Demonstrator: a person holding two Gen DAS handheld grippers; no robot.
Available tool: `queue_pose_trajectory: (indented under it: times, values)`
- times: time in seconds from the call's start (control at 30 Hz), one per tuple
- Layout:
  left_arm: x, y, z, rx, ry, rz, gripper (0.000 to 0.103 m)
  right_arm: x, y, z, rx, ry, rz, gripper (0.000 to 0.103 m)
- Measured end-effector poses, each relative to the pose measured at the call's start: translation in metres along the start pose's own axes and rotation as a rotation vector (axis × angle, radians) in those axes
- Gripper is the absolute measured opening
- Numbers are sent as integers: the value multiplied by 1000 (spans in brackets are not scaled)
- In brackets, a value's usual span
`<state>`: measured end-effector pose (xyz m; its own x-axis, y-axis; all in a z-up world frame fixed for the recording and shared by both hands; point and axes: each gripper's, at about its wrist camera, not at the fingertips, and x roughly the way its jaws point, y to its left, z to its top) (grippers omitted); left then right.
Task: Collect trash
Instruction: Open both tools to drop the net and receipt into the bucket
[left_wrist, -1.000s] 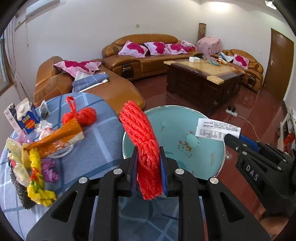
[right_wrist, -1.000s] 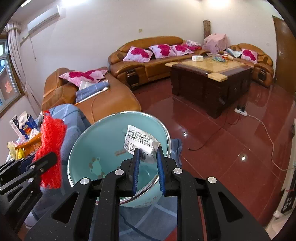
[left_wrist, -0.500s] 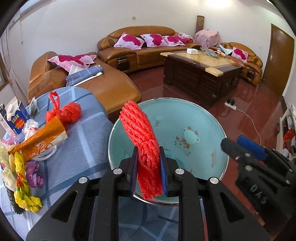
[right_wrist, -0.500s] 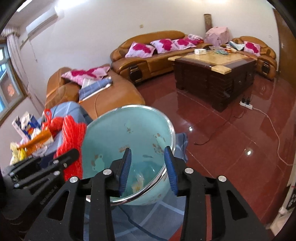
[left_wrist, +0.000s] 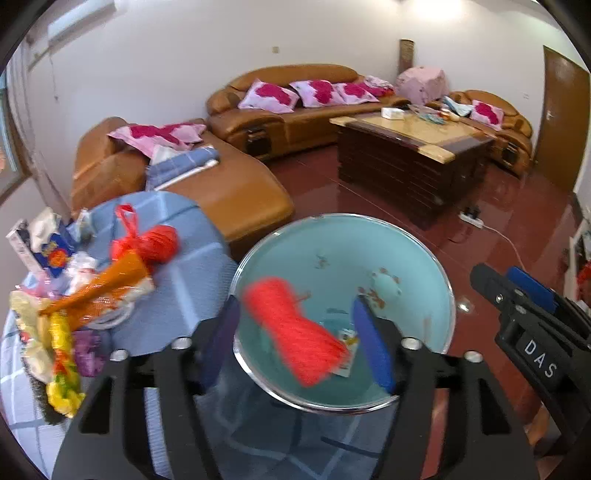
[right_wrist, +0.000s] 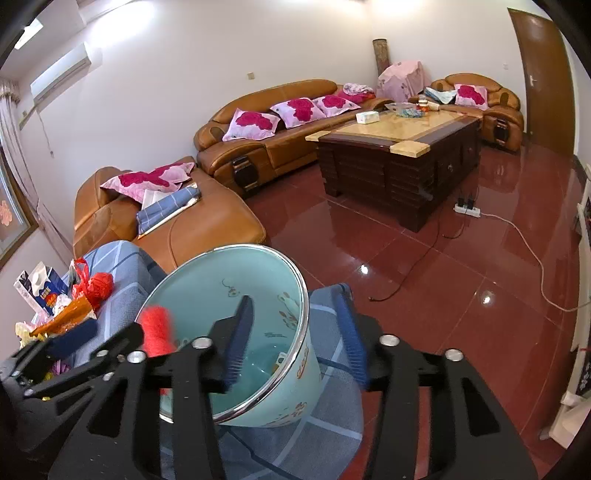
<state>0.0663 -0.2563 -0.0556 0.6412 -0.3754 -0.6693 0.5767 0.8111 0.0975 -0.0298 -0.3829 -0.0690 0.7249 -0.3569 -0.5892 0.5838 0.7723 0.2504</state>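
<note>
A teal enamel basin (left_wrist: 406, 258) stands on the blue checked tablecloth. The jaws of my left gripper (left_wrist: 295, 314) are opening over it. A red mesh bundle (left_wrist: 291, 328) lies blurred and tilted between them, loose from both pads, above the basin's inside. A printed paper scrap (left_wrist: 347, 339) rests on the basin's bottom. My right gripper (right_wrist: 293, 299) hangs at the basin's (right_wrist: 258, 280) right side, its jaws opening astride the rim and gripping nothing. The red bundle (right_wrist: 159, 328) shows there beside the left gripper (right_wrist: 74, 350). The right gripper (left_wrist: 517, 306) enters the left wrist view from the right.
Left of the basin, on the cloth, lies a heap of rubbish: a red plastic bag (left_wrist: 155, 240), an orange wrapper (left_wrist: 99, 284), yellow wrappers (left_wrist: 62, 369) and a carton (left_wrist: 48, 251). Beyond are brown sofas (right_wrist: 207, 221), a dark coffee table (right_wrist: 399, 158) and red floor with a cable (right_wrist: 528, 251).
The left jaws went from shut on the red bundle to wide apart, and the bundle tipped over and dropped toward the basin. The right jaws let the paper fall in and spread wider.
</note>
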Motion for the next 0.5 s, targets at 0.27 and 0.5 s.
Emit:
queue_pose_trajectory:
  times: [0.27, 0.5]
  values:
    - [-22, 22, -4, -44, -17, 66, 85, -11, 7, 3, -12, -38, 4, 81]
    - [-39, 65, -13, -104, -16, 133, 88, -21, 31, -1, -71, -43, 40, 81]
